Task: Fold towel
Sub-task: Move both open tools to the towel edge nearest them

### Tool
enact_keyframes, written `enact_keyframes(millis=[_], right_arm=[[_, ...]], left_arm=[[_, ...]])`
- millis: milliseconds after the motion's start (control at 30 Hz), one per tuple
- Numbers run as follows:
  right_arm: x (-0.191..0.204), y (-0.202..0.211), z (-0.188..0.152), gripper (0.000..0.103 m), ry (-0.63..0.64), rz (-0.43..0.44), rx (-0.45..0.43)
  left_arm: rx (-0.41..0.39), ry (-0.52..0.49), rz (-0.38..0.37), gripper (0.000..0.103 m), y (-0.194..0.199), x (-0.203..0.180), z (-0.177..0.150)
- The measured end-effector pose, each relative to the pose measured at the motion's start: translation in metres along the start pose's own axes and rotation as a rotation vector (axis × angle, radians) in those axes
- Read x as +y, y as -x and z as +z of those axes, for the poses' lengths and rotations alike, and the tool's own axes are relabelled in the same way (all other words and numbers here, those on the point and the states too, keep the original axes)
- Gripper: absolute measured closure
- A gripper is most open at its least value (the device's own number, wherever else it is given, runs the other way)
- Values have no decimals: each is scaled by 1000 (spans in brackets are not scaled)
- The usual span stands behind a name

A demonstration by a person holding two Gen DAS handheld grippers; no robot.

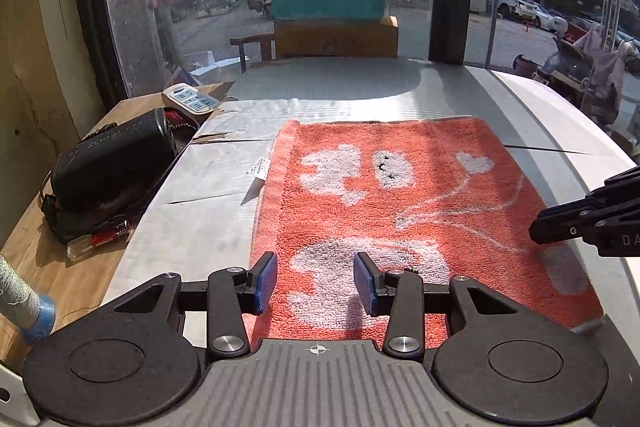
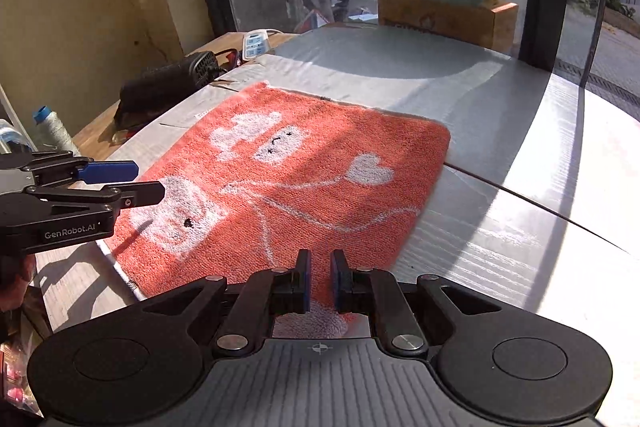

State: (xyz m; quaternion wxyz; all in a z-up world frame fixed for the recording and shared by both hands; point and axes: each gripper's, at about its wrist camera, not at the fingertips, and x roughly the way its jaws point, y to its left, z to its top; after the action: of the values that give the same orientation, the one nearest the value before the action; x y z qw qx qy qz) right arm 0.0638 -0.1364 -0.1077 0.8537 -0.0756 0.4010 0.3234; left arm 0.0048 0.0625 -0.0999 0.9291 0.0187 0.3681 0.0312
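The orange terry-cloth towel with white cartoon figures and a heart [image 1: 408, 211] lies spread flat on the pale grey sheet-covered table [image 1: 192, 211], one layer deep as far as I can judge, its near edge running under both grippers and its far edge close to the band of shadow by the window. It looks light, soft and limp: it will sag and drape as soon as a corner is lifted, and the looped pile should give the pads good friction. A small white label [image 1: 260, 169] sticks out at its left edge. The sensible hold is the two near corners, one in each tool, so the near edge can be carried over to meet the far edge.

The left gripper [image 1: 316, 281] hovers over the near left part of the towel with its blue-padded fingers [image 1: 266, 281] set wide apart and nothing between them. The right gripper [image 2: 320, 281] sits over the near right part with its jaws drawn close, a narrow gap left between them; towel shows through the gap, but it appears to grip nothing, and whether the tips touch the cloth I cannot tell
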Motion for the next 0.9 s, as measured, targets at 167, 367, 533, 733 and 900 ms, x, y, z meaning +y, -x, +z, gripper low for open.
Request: enact_keyframes(millis=[167, 367, 533, 733, 900], right_arm=[[4, 31, -30, 92, -24, 28, -50], [7, 48, -59, 92, -108, 47, -17], [9, 61, -63, 91, -174, 69, -57], [12, 69, -69, 20, -220, 79, -114], [26, 63, -66, 20, -137, -11, -115]], left_arm=[[-10, -45, 5, 47, 16, 1, -8], [16, -112, -90, 22, 38, -16, -8], [9, -93, -117, 22, 49, -16, -5], [-3, -102, -116, 22, 54, -17, -6], [3, -110, -96, 22, 51, -19, -5]])
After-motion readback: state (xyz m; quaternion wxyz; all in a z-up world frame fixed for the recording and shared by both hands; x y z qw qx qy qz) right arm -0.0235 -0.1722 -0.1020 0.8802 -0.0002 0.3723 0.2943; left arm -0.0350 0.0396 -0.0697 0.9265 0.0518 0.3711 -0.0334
